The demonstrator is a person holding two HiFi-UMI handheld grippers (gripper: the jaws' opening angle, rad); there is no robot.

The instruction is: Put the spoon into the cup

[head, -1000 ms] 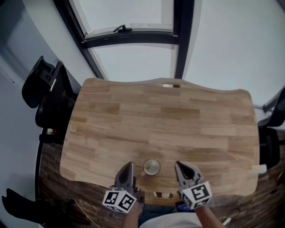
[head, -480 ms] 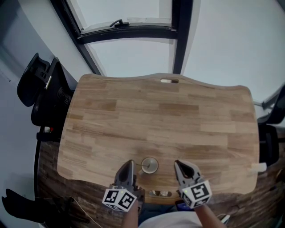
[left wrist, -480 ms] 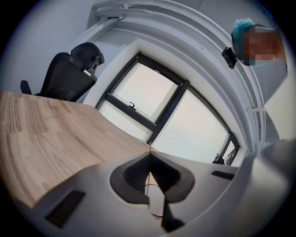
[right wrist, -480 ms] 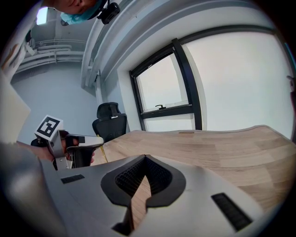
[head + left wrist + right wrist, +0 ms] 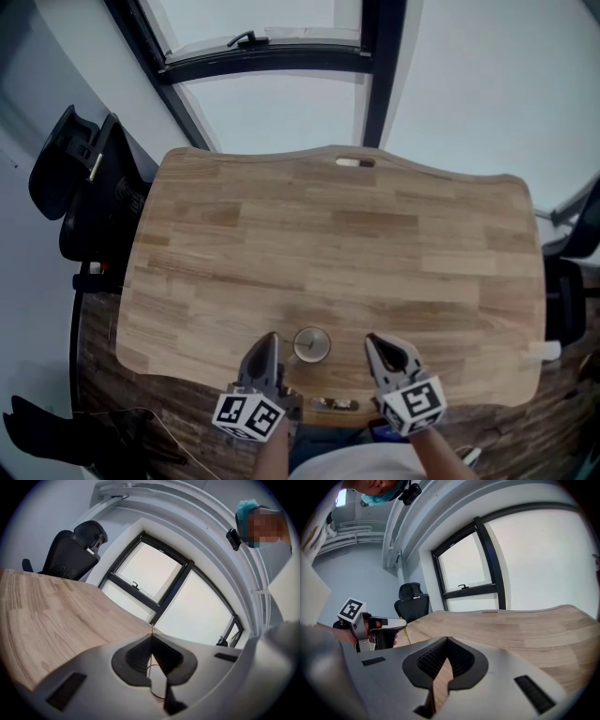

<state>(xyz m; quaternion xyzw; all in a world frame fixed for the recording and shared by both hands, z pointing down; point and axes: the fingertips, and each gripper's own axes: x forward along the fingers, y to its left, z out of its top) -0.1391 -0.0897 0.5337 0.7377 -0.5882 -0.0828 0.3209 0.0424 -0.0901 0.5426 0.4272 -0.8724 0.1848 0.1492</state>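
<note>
1. The left gripper (image 5: 151, 638) has its jaws pressed together on the spoon (image 5: 406, 633). All I can see of the spoon is a thin gold-coloured stem that pokes past the jaw tips and slants down toward the table.
2. The right gripper (image 5: 447, 641) is level with it on the other side. Its jaw tips meet and there is nothing between them, only bare wood showing through the slit behind the tips.
3. Both grippers are held over the near edge of the table (image 5: 328, 234) and point away from the person.
4. The cup (image 5: 311, 345) stands upright on the wood between the two sets of tips. It is just beside the left gripper's tip and a little further from the right one.
5. I cannot tell from here whether the spoon's lower end reaches into the cup.
6. Ahead of the grippers, the tabletop runs out to a wavy far edge with a small slot (image 5: 354, 162) cut in it.
7. Off to the left gripper's side, past the table's corner, stands a black office chair (image 5: 84, 187).
8. Beyond the far edge is a dark-framed window (image 5: 272, 56).
</note>
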